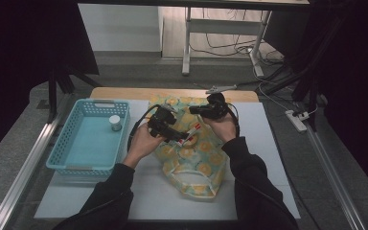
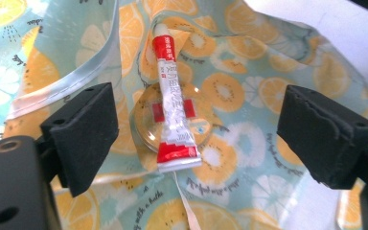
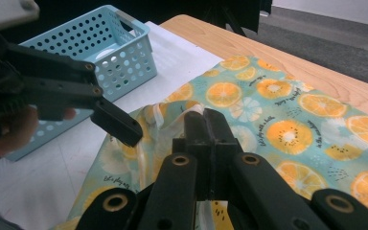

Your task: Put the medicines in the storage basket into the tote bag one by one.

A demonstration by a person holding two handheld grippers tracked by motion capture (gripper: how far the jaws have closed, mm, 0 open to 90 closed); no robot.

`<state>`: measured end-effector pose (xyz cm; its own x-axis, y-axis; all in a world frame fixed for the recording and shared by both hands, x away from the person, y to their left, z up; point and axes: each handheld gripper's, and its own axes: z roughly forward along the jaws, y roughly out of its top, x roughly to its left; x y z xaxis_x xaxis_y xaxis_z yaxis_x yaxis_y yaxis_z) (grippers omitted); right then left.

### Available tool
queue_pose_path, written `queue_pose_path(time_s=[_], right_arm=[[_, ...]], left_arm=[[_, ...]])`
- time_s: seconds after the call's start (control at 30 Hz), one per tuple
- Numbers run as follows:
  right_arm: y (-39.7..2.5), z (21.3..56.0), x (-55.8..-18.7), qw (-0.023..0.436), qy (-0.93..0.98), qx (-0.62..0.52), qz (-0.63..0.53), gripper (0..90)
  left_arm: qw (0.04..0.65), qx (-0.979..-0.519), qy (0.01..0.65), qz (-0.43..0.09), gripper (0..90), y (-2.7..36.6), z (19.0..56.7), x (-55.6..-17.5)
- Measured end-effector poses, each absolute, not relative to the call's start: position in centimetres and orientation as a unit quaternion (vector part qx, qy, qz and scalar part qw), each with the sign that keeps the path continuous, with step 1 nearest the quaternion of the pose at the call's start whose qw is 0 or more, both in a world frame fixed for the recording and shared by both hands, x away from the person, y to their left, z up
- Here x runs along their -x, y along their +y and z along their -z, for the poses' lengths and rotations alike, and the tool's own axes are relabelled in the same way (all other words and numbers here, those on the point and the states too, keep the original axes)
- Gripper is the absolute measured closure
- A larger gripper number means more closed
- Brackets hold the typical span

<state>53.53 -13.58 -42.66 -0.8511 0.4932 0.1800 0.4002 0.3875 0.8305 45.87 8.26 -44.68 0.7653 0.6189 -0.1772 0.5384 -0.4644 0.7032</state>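
Note:
A red and white tube (image 2: 172, 103) lies on a clear round disc (image 2: 141, 127) on the fabric of an orange-slice patterned bag (image 1: 196, 158). My left gripper (image 2: 206, 129) hovers over the tube with its jaws wide open, one on each side of it and apart from it. From above, the tube (image 1: 193, 131) shows just past the left gripper (image 1: 181, 137). My right gripper (image 3: 204, 120) is shut on a raised edge of the bag (image 3: 287, 120), holding the fabric up. The right gripper (image 1: 195, 110) sits at the bag's far side.
A light blue perforated basket (image 1: 57, 149) stands at the left of the white mat (image 1: 148, 196), with a small white jar (image 1: 115, 122) in its far corner. The basket (image 3: 124, 43) lies beyond the left gripper's finger (image 3: 120, 127). Bare wooden table edge (image 1: 124, 92) runs along the back.

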Motion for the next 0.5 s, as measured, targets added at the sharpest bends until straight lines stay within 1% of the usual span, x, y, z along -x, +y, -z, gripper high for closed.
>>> queue_pose_path(time_s=[0.23,0.5], right_arm=[[-13.2,42.5,-53.2,0.044,0.832,-0.262,-0.486,90.0],[-12.9,42.3,-52.8,0.04,0.832,-0.257,-0.49,90.0]], left_arm=[[0.408,-0.845,0.34,-0.057,5.7,10.5,43.8,-44.7],[0.417,-0.834,0.355,-0.071,1.1,14.3,43.6,-43.6]])
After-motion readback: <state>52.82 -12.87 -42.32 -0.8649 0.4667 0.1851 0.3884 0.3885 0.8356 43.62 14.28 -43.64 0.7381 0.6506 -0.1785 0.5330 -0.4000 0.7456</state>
